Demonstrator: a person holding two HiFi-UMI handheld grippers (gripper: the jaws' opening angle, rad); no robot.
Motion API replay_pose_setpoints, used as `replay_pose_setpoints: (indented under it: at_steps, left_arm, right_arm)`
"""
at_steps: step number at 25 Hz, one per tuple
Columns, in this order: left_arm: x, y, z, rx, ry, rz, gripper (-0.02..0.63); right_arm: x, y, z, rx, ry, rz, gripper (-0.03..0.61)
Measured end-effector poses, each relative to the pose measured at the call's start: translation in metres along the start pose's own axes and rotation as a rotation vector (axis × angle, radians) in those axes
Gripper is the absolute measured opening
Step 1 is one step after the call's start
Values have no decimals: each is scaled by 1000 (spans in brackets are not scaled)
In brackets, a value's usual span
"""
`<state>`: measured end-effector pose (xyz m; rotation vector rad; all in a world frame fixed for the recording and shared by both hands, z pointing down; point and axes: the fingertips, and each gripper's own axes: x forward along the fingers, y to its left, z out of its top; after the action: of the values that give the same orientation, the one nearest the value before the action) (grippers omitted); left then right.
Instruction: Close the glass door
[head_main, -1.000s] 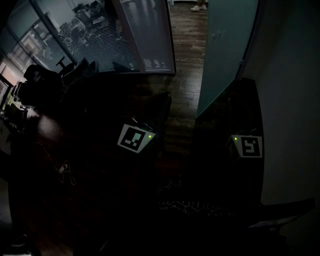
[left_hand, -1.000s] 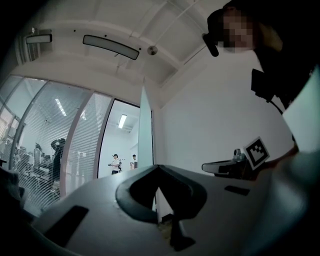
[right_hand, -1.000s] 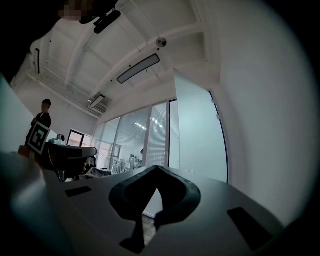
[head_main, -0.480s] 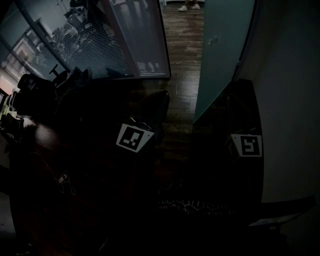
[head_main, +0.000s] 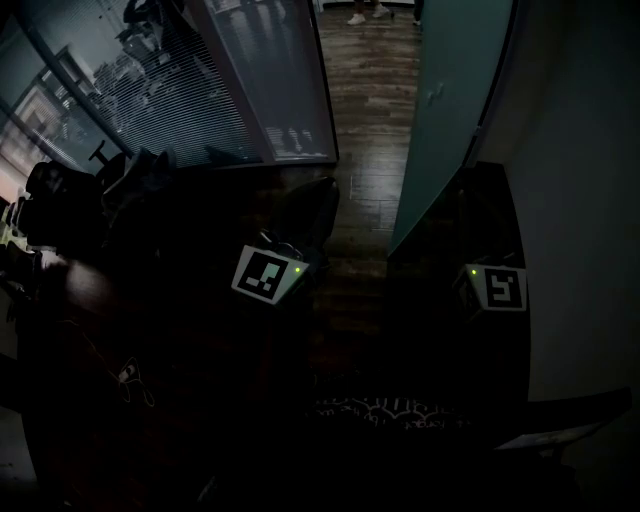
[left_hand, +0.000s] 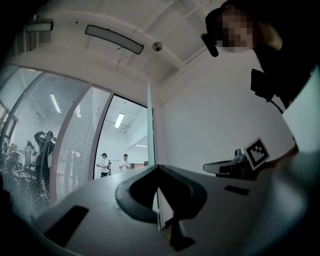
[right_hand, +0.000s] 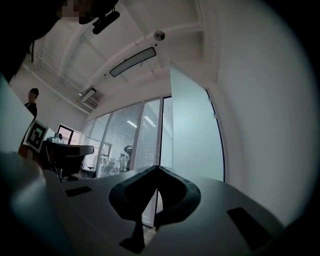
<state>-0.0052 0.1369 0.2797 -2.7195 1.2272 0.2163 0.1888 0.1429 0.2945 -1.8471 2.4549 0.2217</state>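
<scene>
My left gripper (left_hand: 159, 167) and my right gripper (right_hand: 159, 169) both have their jaws pressed together, with nothing between them. Ahead of the right one stands the glass door (head_main: 450, 110), open, beside the white wall (head_main: 580, 200). Beyond it lies the wooden floor (head_main: 365, 120).

Dark plank floor (head_main: 365, 120) ran toward twelve o'clock. A blind-covered glass partition (head_main: 190, 90) stood at ten o'clock, a plain white wall (head_main: 585, 200) at three, a long lamp (left_hand: 114, 39) overhead.
</scene>
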Motion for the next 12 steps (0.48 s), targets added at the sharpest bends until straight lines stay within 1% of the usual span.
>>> replay_pose_setpoints:
  at_steps: [8, 12]
  left_arm:
    - [15, 24, -13, -30, 8, -7, 2]
    - [30, 32, -20, -38, 14, -12, 2]
  right_arm:
    - [24, -4, -7, 6, 9, -24, 3]
    - [40, -12, -9, 4, 14, -26, 3]
